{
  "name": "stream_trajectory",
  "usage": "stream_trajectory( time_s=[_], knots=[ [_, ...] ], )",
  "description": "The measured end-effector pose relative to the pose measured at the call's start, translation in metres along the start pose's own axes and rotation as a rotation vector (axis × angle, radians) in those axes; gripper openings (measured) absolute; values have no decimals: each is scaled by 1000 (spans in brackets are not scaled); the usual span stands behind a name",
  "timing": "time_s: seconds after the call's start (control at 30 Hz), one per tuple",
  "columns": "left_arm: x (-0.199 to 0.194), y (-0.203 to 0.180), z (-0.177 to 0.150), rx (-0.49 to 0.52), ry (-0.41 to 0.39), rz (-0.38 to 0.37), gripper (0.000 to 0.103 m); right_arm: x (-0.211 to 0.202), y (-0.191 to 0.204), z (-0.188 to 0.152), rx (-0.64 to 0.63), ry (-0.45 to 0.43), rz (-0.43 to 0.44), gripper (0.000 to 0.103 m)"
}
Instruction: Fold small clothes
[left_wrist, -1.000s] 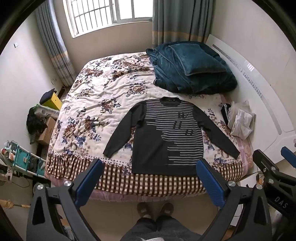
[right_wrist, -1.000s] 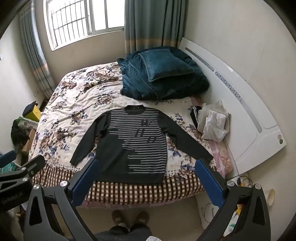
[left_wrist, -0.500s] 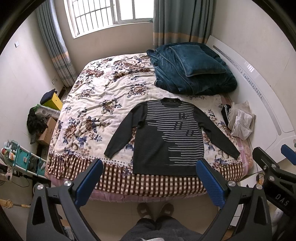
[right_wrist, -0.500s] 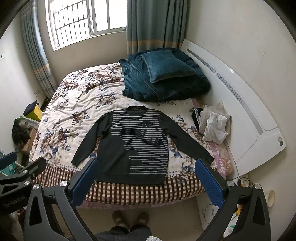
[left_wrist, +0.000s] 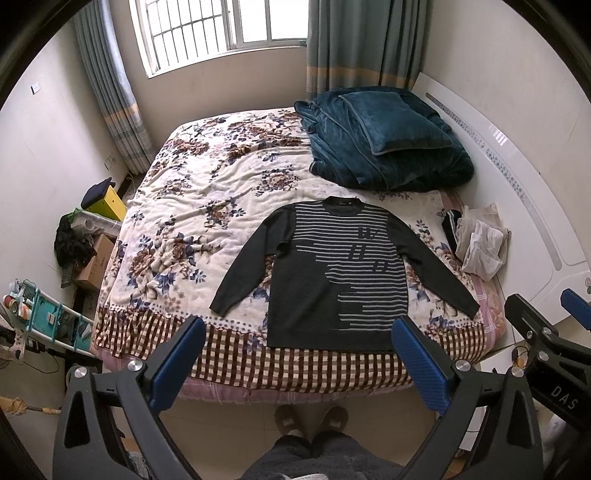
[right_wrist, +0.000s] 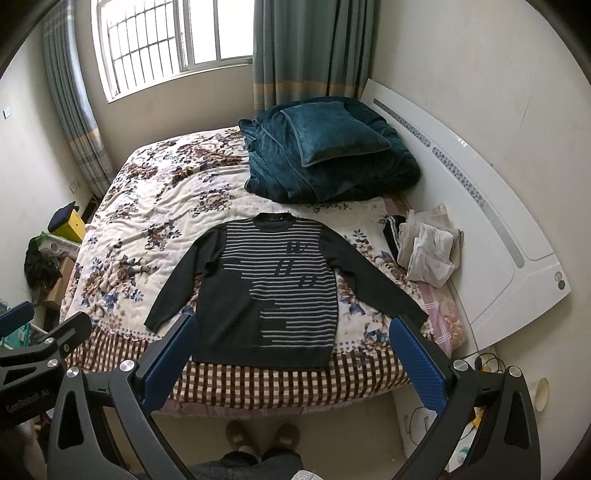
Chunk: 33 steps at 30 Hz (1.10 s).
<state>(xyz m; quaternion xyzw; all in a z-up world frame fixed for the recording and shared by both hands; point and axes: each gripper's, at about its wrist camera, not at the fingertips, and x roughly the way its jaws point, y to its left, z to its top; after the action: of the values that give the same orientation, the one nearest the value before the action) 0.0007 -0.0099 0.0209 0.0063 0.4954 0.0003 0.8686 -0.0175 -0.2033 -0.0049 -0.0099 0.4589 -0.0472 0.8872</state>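
Across the bed (left_wrist: 177, 206) the sweater (left_wrist: 332, 273) lies flat, well beyond our left gripper (left_wrist: 299, 354) and right gripper (right_wrist: 295, 354); both stand wide apart, holding nothing.

Daylight enters a barred window (left_wrist: 225, 29) flanked by grey-blue curtains (left_wrist: 364, 44). A bed (left_wrist: 207, 206) (floral cover, checked edge) meets a white headboard (left_wrist: 517, 177); floor (right_wrist: 303, 419) pale.

Sweater (left_wrist: 334, 275) is surrounded by bare bedspread (left_wrist: 192, 206) on its left; approach w/ fingers is crowded at right by clothes pile (left_wrist: 478, 242), at back by blue blanket (left_wrist: 384, 147).
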Motion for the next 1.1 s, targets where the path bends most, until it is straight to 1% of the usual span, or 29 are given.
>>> stream_trajectory(
  time_s=[0.07, 0.27, 0.37, 0.47, 0.6, 0.67, 1.1],
  knots=[
    [-2, 1, -1, -1, -1, 1, 103, -8, 6, 2, -1, 0, 2, 103],
    [-4, 0, 1, -1, -2, -2, 103, -8, 6, 1, 0, -3, 0, 103],
    [-4, 11, 4, -7, -6, -1, 103, -8, 5, 1, 1, -4, 0, 103],
    [-6, 12, 7, -7, -9, 0, 103, -6, 6, 1, 1, -3, 2, 103],
    [-7, 15, 10, -9, -13, 1, 103, -11, 11, 4, 0, -7, 0, 103],
    [-7, 16, 13, -12, -14, -2, 103, -20, 18, 12, -3, -7, 2, 103],
    [-8, 17, 11, -13, -22, -1, 103, -18, 17, 9, -2, -10, 1, 103]
  ],
)
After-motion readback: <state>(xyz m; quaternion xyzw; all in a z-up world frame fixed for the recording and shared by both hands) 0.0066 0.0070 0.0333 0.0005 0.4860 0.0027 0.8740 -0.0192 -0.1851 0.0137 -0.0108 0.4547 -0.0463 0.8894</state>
